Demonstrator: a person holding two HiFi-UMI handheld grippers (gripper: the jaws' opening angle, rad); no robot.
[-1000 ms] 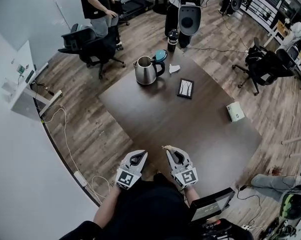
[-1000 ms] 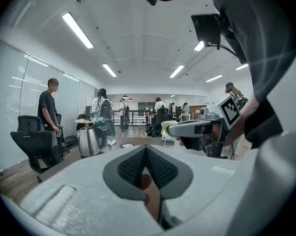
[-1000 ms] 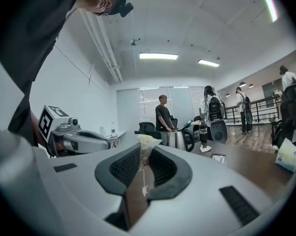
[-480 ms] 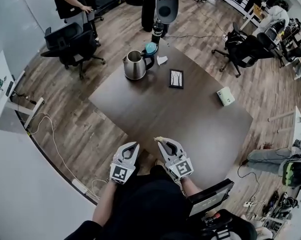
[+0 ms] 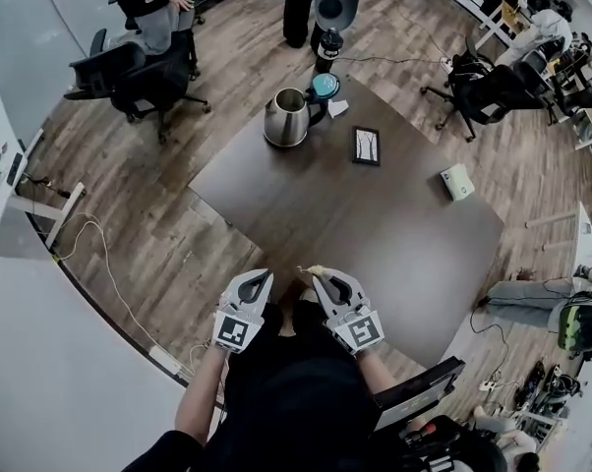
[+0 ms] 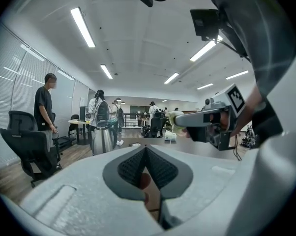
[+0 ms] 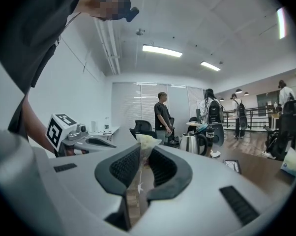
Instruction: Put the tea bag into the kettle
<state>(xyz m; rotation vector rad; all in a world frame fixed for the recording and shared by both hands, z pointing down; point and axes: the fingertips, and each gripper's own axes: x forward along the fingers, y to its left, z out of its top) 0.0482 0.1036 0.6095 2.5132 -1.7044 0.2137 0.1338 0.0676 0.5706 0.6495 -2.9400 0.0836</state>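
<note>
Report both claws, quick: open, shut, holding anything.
Left claw: shut, nothing in it.
Right claw: shut on the tea bag.

Dark table (image 5: 375,234), small black tray (image 5: 366,146), pale box (image 5: 459,182), black office chair (image 5: 129,72)

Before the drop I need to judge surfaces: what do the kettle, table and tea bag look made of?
Kettle: polished metal, likely steel; shiny silver body with bright highlights.
Table: dark brown matte top, wood or laminate; little glare.
Tea bag: thin, pale, creased paper or mesh; which, I cannot tell.
</note>
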